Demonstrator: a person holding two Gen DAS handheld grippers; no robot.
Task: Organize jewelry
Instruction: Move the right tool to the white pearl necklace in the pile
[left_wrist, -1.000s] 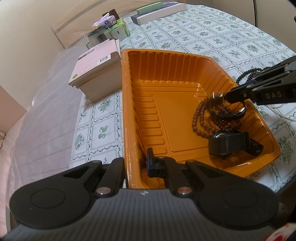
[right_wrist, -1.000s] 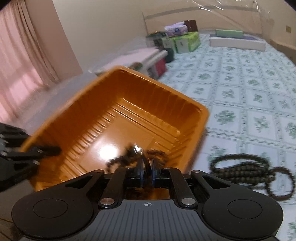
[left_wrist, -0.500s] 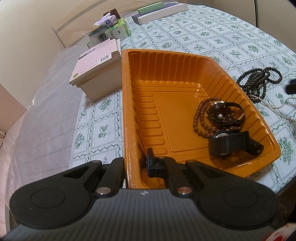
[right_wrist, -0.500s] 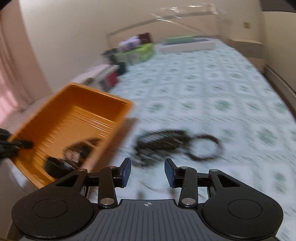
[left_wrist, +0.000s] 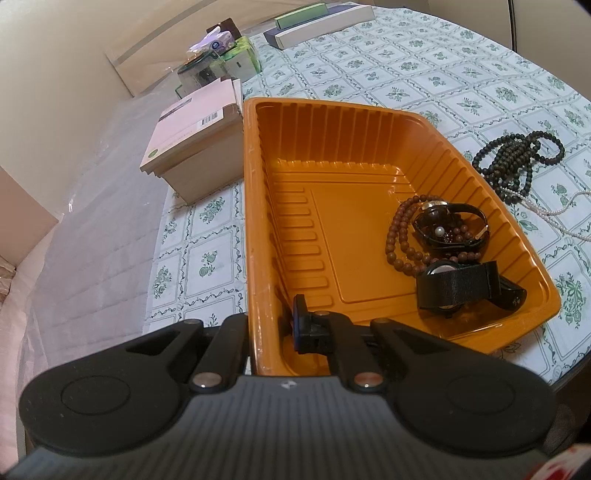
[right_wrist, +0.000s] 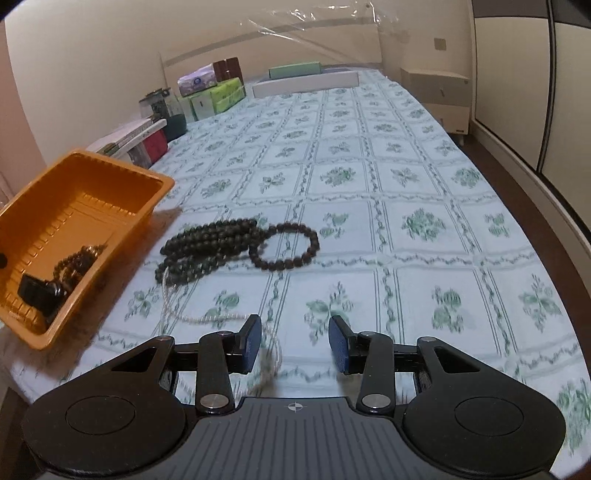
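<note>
1. The left gripper (left_wrist: 273, 325) is pinched shut on the near wall of the orange tray (left_wrist: 255, 221), at about 6 o'clock in its own view; one finger sits inside the tray, the other outside the wall. It has not shifted from a second ago.
2. The right gripper (right_wrist: 294, 347) has its fingers parted to a middling gap with nothing pressed between them. A second ago they were pinched on a black watch over the tray, and the gripper showed in the left view at 3 o'clock; now it is gone from that view.
3. In the tray, the black watch (left_wrist: 452, 225) now lies on the brown bead bracelet (left_wrist: 400, 236), at about 3 o'clock in the left view, set down since the earlier frame. A second watch with a black fabric strap (left_wrist: 458, 284) lies just beside them, towards 4 o'clock, where it was before.
4. The dark bead necklace (right_wrist: 225, 247) lies coiled on the green-patterned tablecloth (right_wrist: 406, 166), outside the tray, at about 10 o'clock from the right gripper.
5. A thin pearl strand (right_wrist: 192, 315) runs from under the dark beads towards the right gripper's left finger, and a blurred loop of it passes just inside that finger. Whether it touches the pad I cannot tell.
6. The right view has swung from the tray to the open cloth; the tray is now at 9 o'clock there.
</note>
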